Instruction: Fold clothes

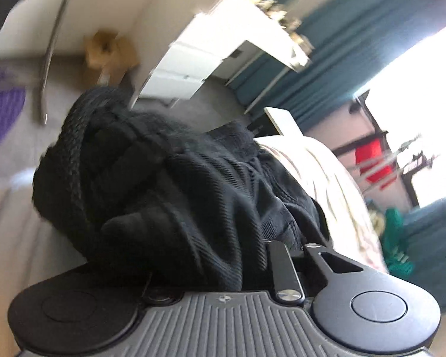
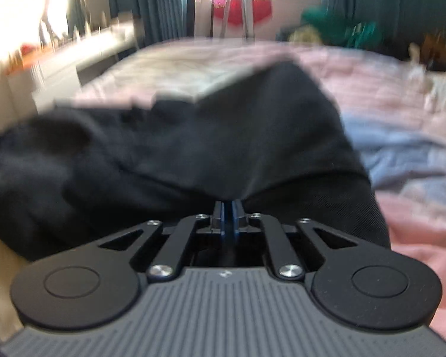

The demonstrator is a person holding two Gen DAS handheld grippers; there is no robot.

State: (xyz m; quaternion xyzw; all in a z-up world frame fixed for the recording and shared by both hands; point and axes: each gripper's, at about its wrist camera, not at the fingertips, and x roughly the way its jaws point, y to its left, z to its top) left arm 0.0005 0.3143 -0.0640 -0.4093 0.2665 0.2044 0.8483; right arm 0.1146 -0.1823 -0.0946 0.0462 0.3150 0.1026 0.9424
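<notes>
Both wrist views sit close behind the black garment [image 1: 169, 184] [image 2: 193, 148]; the left is tilted, the right level across the bed [image 2: 371, 68].

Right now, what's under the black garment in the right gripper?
The black garment lies over a bed with pink bedding and a bluish patch. The right gripper is shut on a fold. Whatever sits directly beneath the cloth is covered.

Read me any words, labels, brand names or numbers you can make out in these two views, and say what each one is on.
None can be read.
The small pale emblem on the left gripper body and on the right gripper body is a symbol, not text.
The black garment shows no label; the room behind is blurred.
</notes>
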